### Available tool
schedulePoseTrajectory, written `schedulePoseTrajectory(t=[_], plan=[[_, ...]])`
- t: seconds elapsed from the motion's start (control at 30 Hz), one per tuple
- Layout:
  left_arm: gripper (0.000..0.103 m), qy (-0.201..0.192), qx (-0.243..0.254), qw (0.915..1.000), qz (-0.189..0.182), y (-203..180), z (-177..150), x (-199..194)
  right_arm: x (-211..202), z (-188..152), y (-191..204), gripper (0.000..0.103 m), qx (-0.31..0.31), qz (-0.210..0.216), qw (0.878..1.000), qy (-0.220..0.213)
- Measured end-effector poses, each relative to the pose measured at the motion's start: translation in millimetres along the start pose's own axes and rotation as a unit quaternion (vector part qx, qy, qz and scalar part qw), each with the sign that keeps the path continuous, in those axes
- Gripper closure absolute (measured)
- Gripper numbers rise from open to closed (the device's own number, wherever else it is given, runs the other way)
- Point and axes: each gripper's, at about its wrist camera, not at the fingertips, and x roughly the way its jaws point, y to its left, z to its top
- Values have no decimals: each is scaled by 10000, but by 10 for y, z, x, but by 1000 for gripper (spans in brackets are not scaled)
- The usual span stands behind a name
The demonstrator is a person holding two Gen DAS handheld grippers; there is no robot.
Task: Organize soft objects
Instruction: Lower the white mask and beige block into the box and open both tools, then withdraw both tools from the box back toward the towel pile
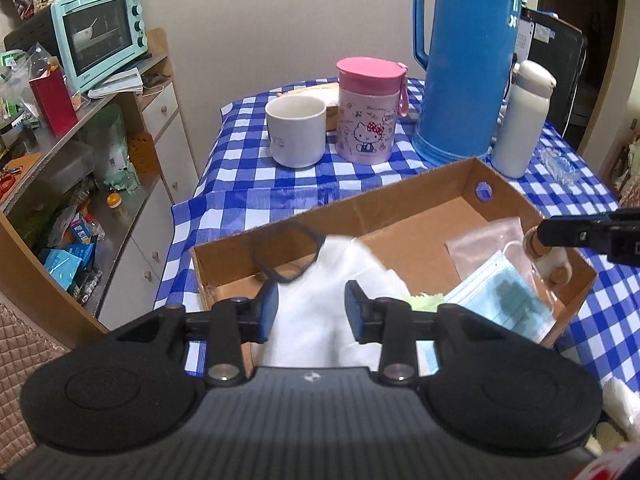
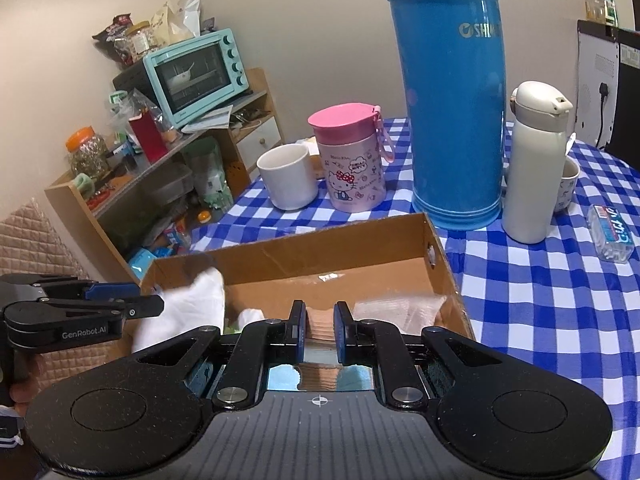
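A shallow cardboard box (image 1: 400,208) sits on the checked tablecloth. My left gripper (image 1: 312,310) is open over its near-left corner. A white cloth (image 1: 320,288) with a black loop (image 1: 280,256) hangs loosely between the fingers, its top blurred. In the box lie a pack of blue face masks (image 1: 504,300), a pink packet (image 1: 484,248) and something pale green (image 1: 424,300). My right gripper (image 2: 320,332) is shut on a tan ribbed soft item (image 2: 320,322) over the box's (image 2: 320,256) near edge. The same right gripper (image 1: 576,236) comes in from the right.
Behind the box stand a white mug (image 1: 296,136), a pink Hello Kitty cup (image 1: 368,116), a tall blue thermos (image 1: 464,64) and a white bottle (image 1: 520,120). A wrapped tissue pack (image 2: 612,236) lies at the right. A cluttered shelf with a teal oven (image 1: 100,32) stands left of the table.
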Motion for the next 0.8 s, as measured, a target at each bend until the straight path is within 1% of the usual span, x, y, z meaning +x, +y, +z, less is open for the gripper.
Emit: schedulePoseTrajectory(t=[0.1, 0.27, 0.4, 0.43, 0.5, 0.53, 0.57, 0.63, 0.8], plan=[[62, -16, -23, 10000, -52, 26, 39, -16, 34, 36, 13, 88, 55, 35, 10000, -19], [61, 40, -3, 10000, -23, 35, 61, 19, 111, 99, 24, 88, 187, 134, 9997, -50], [60, 105, -20, 9999, -41, 25, 49, 53, 148, 186, 1, 88, 474, 261, 9982, -245], [59, 120, -21, 9999, -44, 23, 45, 56, 151, 220, -17, 85, 589, 308, 9974, -281], [58, 138, -25, 9999, -54, 23, 38, 57, 126, 284, -48, 68, 774, 358, 9955, -402], [58, 142, -26, 9999, -58, 21, 33, 53, 105, 312, -56, 50, 833, 392, 9946, -478], [58, 147, -28, 9999, -61, 22, 29, 49, 71, 326, -66, 45, 872, 391, 9937, -585], [58, 155, -42, 9998, -66, 29, 19, 31, 22, 344, -82, 45, 854, 378, 9935, -657], [56, 155, -93, 9998, -109, 27, 12, -20, -49, 290, -151, 45, 932, 289, 9939, -521]])
